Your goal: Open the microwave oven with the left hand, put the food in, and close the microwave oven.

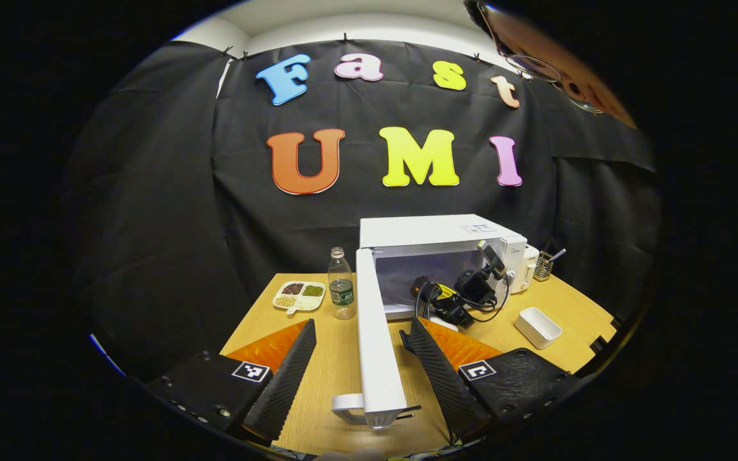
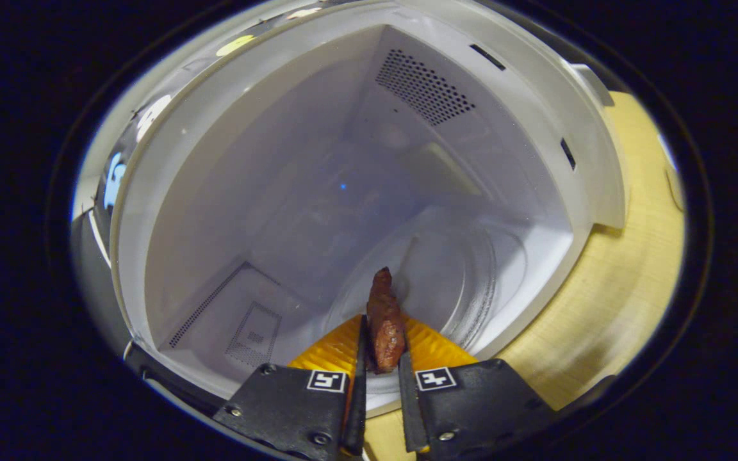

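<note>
Right gripper [image 2: 382, 378] pinches a small brown meat piece [image 2: 385, 320] at 6 o'clock inside the microwave cavity [image 2: 292, 192]; likely light, greasy, soft. Left gripper [image 1: 369, 371] spread astride the open door [image 1: 375, 333]

- The right gripper [image 2: 382, 349] clamps a brown piece of food [image 2: 385, 323] between its fingers.
- The food is held inside the open microwave [image 2: 356, 166], above its glass turntable [image 2: 459, 275].
</note>
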`<state>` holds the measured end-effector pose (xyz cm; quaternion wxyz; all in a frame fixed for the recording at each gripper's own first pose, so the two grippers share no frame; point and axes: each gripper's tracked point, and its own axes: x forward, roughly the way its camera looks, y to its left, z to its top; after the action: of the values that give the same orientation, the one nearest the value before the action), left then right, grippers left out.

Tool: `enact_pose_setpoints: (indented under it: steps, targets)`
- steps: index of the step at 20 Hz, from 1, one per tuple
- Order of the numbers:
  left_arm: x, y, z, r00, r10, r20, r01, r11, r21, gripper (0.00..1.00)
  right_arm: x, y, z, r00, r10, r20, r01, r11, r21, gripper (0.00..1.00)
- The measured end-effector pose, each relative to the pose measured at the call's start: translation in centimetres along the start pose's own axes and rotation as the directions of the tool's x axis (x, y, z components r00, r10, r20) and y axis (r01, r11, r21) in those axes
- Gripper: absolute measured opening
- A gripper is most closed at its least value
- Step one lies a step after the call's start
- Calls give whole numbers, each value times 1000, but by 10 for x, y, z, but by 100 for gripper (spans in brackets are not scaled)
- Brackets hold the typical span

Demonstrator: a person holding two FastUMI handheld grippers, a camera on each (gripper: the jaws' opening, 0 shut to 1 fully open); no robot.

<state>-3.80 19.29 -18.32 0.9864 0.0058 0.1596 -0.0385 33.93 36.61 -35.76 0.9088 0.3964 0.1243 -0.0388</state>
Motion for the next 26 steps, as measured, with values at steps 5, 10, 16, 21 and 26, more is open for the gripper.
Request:
enact_pose_setpoints:
  steps: [5,10,16,21,26]
  targets:
    - [0,2,-6,1000,9,-7,-9,999,36,92,-8,2,5,1000,-13,16,15,993,-114,41]
    - [-2,-6,0,1000,-8,11,7,998,60,92,-25,1,21,998,-22,63,38,964,-263,95]
    - [-6,-5,11,999,3,45,-5,999,40,92,-71,9,40,999,13,42,3,933,-360,100]
    - [-15,9,26,997,30,78,-31,999,12,92,-126,8,61,998,18,-64,-45,893,-448,100]
    - [-21,42,17,994,97,54,-99,995,26,92,-184,6,110,996,36,-86,-81,797,-599,100]
